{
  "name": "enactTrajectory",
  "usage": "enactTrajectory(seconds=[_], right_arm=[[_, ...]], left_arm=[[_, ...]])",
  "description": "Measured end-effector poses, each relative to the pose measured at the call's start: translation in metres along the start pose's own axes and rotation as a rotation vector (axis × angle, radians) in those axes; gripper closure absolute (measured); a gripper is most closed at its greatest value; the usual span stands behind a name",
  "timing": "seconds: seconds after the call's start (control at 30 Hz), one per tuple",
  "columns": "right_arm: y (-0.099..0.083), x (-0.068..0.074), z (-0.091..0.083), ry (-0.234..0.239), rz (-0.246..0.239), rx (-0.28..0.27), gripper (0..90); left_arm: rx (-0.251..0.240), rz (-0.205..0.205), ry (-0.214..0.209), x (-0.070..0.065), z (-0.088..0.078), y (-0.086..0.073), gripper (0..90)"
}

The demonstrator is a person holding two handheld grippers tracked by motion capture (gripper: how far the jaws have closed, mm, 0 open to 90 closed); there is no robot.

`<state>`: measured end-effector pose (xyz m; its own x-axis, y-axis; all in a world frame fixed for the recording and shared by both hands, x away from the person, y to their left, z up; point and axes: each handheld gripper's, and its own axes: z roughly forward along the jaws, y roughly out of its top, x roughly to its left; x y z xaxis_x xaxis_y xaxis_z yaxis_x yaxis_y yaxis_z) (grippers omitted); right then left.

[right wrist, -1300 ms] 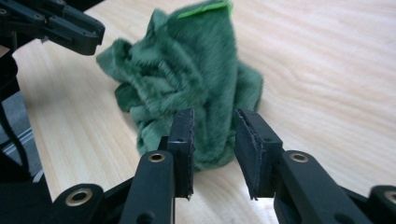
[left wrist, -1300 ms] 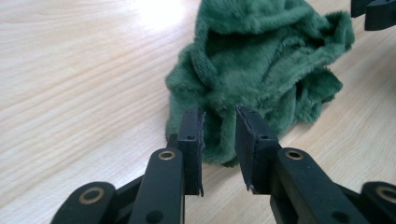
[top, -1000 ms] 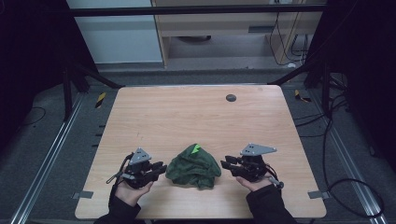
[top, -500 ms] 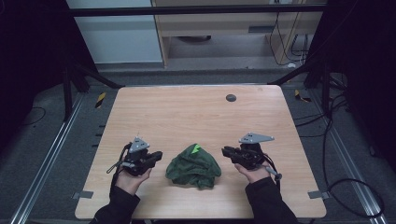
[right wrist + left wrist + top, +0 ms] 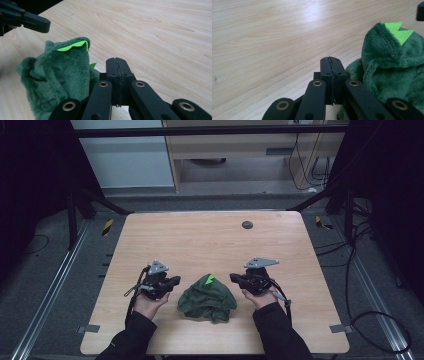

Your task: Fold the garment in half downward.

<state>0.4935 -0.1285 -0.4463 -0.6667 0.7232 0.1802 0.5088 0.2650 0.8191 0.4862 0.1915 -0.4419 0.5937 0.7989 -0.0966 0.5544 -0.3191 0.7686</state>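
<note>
A person seated at a pale wooden table holds a two-jaw gripper in each hand, with a crumpled green plush cloth lying between them near the table's front edge, at about 6 o'clock from the tabletop's centre. The left gripper sits at 9 o'clock from the cloth, just beside it, its jaws pointing toward the fabric. In the left gripper view, those jaws are pressed flat together with nothing between them, and the cloth lies at 3 o'clock, close against the linkage. The right gripper sits at 3 o'clock from the cloth, also aimed inward; in the right gripper view its jaws meet along a thin seam, empty, while the cloth bulks at 9 o'clock. A bright lime-green felt piece with a jagged edge shows on the cloth's far side, at 12 o'clock on the heap. A small dark round disc is set in the tabletop at about 1 o'clock from the cloth, well apart from it. Dark sleeves enter from the bottom edge.
</note>
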Motion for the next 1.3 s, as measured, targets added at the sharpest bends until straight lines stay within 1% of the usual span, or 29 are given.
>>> enactTrajectory(seconds=[0.1,0.17,0.2,0.3,0.37,0.43,0.47,0.5,0.53,0.57,0.63,0.73,0.77,0.87,0.9,0.93,0.97,1.03,1.07,1.1,1.13,1.27,1.3], right_arm=[[0.0,-0.001,0.006,-0.002,-0.001,0.002,90.0],[-0.002,-0.002,0.012,-0.004,0.007,0.009,90.0],[-0.002,-0.002,0.012,-0.004,0.007,0.009,90.0],[-0.004,-0.002,0.021,0.003,0.003,0.023,90.0],[-0.005,-0.001,0.022,0.004,0.007,0.027,90.0],[-0.007,0.0,0.024,0.012,0.002,0.033,90.0],[-0.007,0.001,0.025,0.016,-0.001,0.035,90.0],[-0.009,0.003,0.027,0.028,-0.001,0.044,90.0],[-0.009,0.003,0.027,0.028,-0.001,0.044,90.0],[-0.01,0.005,0.028,0.041,0.002,0.054,90.0],[-0.011,0.007,0.029,0.049,-0.006,0.06,90.0],[-0.011,0.01,0.028,0.057,-0.007,0.062,90.0],[-0.011,0.012,0.027,0.064,-0.013,0.056,90.0],[-0.01,0.014,0.025,0.075,-0.018,0.05,90.0],[-0.01,0.017,0.023,0.083,-0.023,0.047,90.0],[-0.01,0.017,0.023,0.083,-0.023,0.047,90.0],[-0.01,0.02,0.022,0.091,-0.03,0.044,90.0],[-0.01,0.022,0.019,0.1,-0.04,0.038,90.0],[-0.009,0.023,0.018,0.104,-0.041,0.033,89.9],[-0.009,0.025,0.016,0.106,-0.042,0.029,90.0],[-0.009,0.025,0.015,0.111,-0.045,0.025,90.0],[-0.009,0.027,0.012,0.118,-0.049,0.023,90.0],[-0.009,0.028,0.01,0.121,-0.052,0.022,89.9]], left_arm=[[0.01,0.002,-0.008,-0.002,0.007,0.001,89.8],[0.018,0.001,-0.013,-0.004,0.013,0.001,89.8],[0.018,0.001,-0.013,-0.004,0.013,0.001,89.8],[0.027,0.009,-0.024,-0.006,0.018,0.002,89.8],[0.031,0.012,-0.03,-0.007,0.02,0.001,89.8],[0.042,0.018,-0.039,-0.009,0.022,0.001,89.8],[0.041,0.02,-0.042,-0.01,0.022,0.0,89.8],[0.042,0.022,-0.054,-0.011,0.022,0.0,89.8],[0.042,0.022,-0.054,-0.011,0.022,0.0,89.8],[0.047,0.032,-0.063,-0.013,0.022,-0.001,89.8],[0.051,0.038,-0.069,-0.015,0.022,-0.001,89.8],[0.052,0.048,-0.08,-0.018,0.021,-0.001,89.8],[0.048,0.05,-0.091,-0.019,0.018,-0.001,89.8],[0.041,0.055,-0.1,-0.021,0.016,-0.001,89.8],[0.037,0.065,-0.11,-0.023,0.014,-0.001,89.8],[0.037,0.065,-0.11,-0.023,0.014,-0.001,89.7],[0.033,0.069,-0.118,-0.026,0.011,-0.001,89.8],[0.028,0.068,-0.122,-0.027,0.01,-0.001,89.7],[0.027,0.079,-0.129,-0.029,0.007,-0.001,89.8],[0.027,0.079,-0.129,-0.029,0.007,-0.001,89.8],[0.024,0.08,-0.138,-0.031,0.004,-0.002,89.7],[0.021,0.084,-0.15,-0.033,-0.001,-0.004,89.7],[0.022,0.086,-0.16,-0.034,-0.005,-0.007,89.7]])
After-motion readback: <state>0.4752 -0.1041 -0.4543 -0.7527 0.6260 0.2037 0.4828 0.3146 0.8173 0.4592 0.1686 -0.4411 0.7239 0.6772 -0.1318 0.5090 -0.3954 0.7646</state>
